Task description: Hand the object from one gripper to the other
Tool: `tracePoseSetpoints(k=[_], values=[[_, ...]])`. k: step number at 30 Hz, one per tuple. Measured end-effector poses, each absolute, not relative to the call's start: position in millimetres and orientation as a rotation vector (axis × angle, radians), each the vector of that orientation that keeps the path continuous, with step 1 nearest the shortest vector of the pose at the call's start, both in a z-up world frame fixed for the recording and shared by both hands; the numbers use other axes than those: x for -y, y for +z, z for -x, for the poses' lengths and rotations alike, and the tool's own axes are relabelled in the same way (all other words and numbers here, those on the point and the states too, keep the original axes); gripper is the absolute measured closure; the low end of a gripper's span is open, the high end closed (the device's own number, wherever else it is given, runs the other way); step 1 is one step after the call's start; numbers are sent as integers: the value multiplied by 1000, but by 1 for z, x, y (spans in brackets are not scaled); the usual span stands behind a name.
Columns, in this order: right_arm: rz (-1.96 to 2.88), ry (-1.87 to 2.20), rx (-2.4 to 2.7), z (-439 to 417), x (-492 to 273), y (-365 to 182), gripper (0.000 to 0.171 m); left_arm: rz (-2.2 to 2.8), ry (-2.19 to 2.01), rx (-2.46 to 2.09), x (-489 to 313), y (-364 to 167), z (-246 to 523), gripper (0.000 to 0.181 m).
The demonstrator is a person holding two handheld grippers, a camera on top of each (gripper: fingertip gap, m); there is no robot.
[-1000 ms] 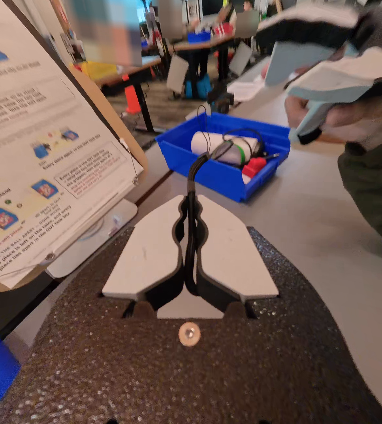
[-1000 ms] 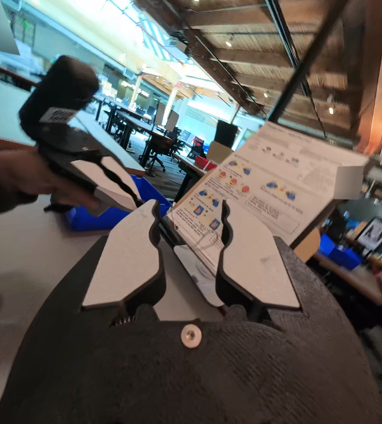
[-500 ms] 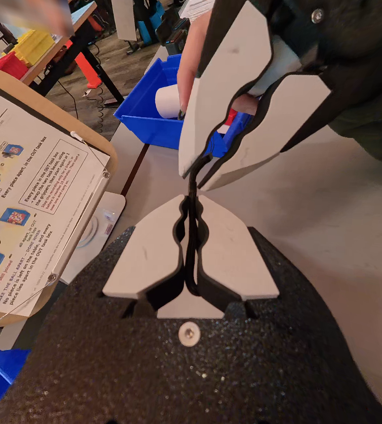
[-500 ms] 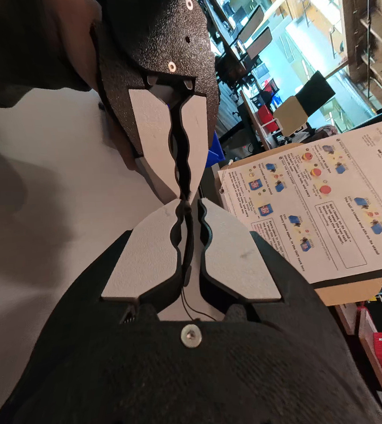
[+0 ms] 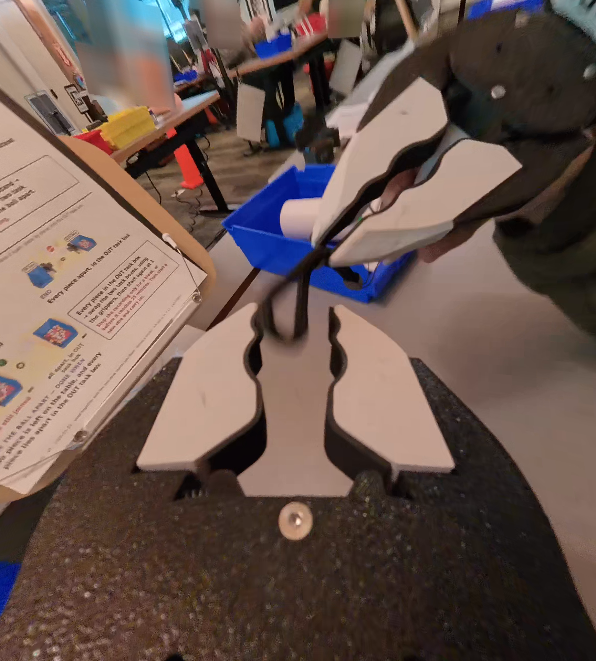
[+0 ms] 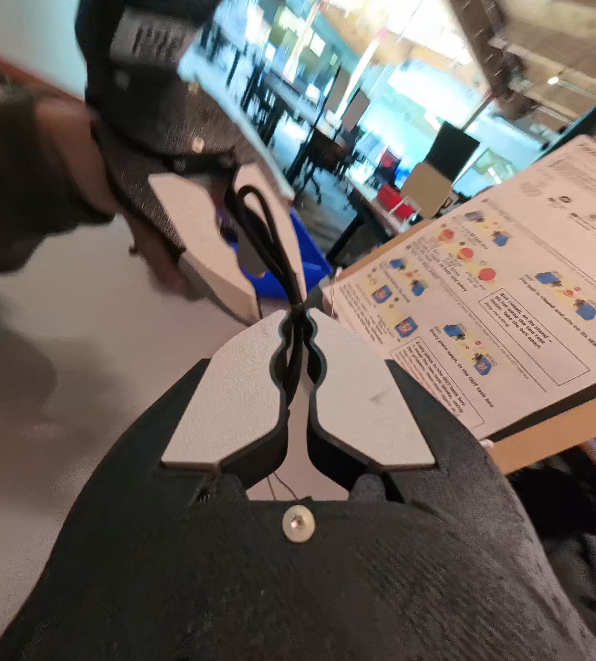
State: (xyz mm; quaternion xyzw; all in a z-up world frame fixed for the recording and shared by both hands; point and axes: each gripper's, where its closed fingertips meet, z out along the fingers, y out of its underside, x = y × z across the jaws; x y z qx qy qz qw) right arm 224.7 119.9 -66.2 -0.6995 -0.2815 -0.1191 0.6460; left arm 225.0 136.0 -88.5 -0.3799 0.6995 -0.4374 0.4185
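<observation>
The cord point(image 6: 291, 272) is black. Both the left gripper point(image 5: 294, 323) and the right gripper point(image 6: 298, 314) have pale grey finger plates edged in black on speckled black bodies. The bin point(image 5: 275, 243) is bright blue, with a white roll point(image 5: 298, 216) inside. The instruction sheet point(image 5: 56, 286) is white with blue, red and yellow pictures on a tan board. The table point(image 5: 504, 375) is light grey.
</observation>
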Motion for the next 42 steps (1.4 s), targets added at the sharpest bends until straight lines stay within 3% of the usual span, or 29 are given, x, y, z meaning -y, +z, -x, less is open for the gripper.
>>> tracePoseSetpoints(k=[1,6,14,17,19,31,35,38,40,42], values=[[1542,-187,575,-225,-118,-56,165,967,-1175,-1724,-135,-83,-225,143],[1239,299,308,-218,-102,-5,165,901,-1591,-1622,-116,-58,-217,146],[1061,532,263,-206,-95,13,165,830,-1917,-1701,-82,-59,-210,146],[1055,576,263,-202,-95,14,165,779,-1953,-1711,-76,-59,-208,169],[1067,560,269,-203,-96,12,165,754,-1970,-1738,-73,-60,-206,169],[1306,300,208,-238,-105,-14,164,905,-1619,-1519,-132,-53,-220,170],[1481,47,143,-269,-103,-29,122,978,-1281,-1539,-161,-65,-223,170],[1513,-157,113,-289,-90,-24,111,998,-988,-1575,-178,-74,-222,170],[1483,-230,152,-288,-84,-16,112,954,-881,-1600,-178,-75,-222,170],[1416,-221,273,-266,-85,-10,125,912,-868,-1627,-169,-75,-224,170]])
